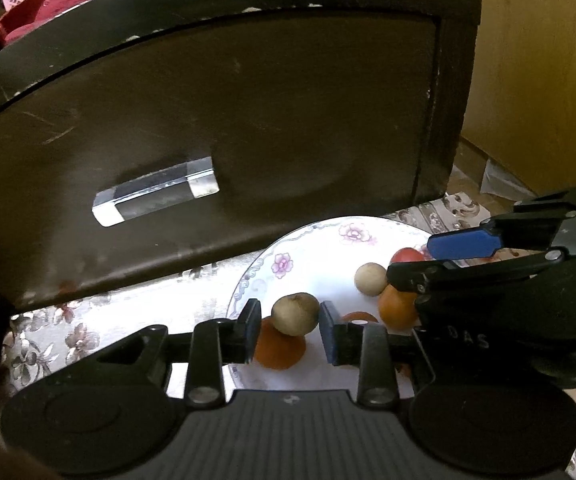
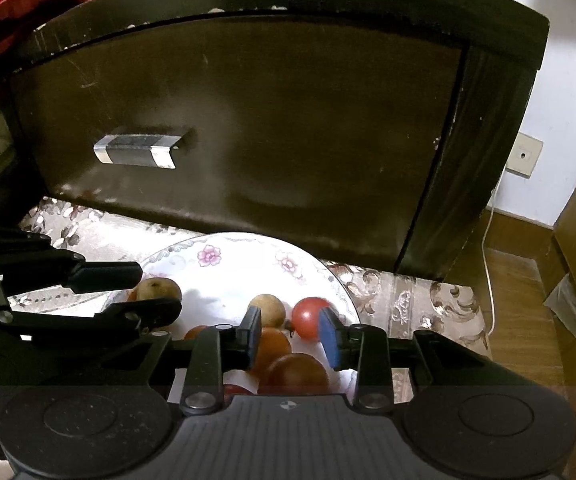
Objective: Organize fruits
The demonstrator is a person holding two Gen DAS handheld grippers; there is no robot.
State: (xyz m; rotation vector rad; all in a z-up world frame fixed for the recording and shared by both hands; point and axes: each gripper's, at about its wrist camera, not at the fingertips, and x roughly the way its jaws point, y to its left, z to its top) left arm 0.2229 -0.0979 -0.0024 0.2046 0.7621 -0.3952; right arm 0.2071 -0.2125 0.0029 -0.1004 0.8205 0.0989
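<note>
Plate (image 1: 288, 240) holds tan fruits (image 1: 295, 313), oranges (image 1: 398, 307), a tomato (image 2: 311, 317).

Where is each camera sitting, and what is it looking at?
Left wrist: sits on the left gripper, looking forward and down at the flowered plate of fruits; its open fingers flank a tan fruit, and the right gripper shows.
Right wrist: sits on the right gripper, facing the same plate; the left gripper shows.
Shared: plate, fruits, the dark drawer front behind.
</note>
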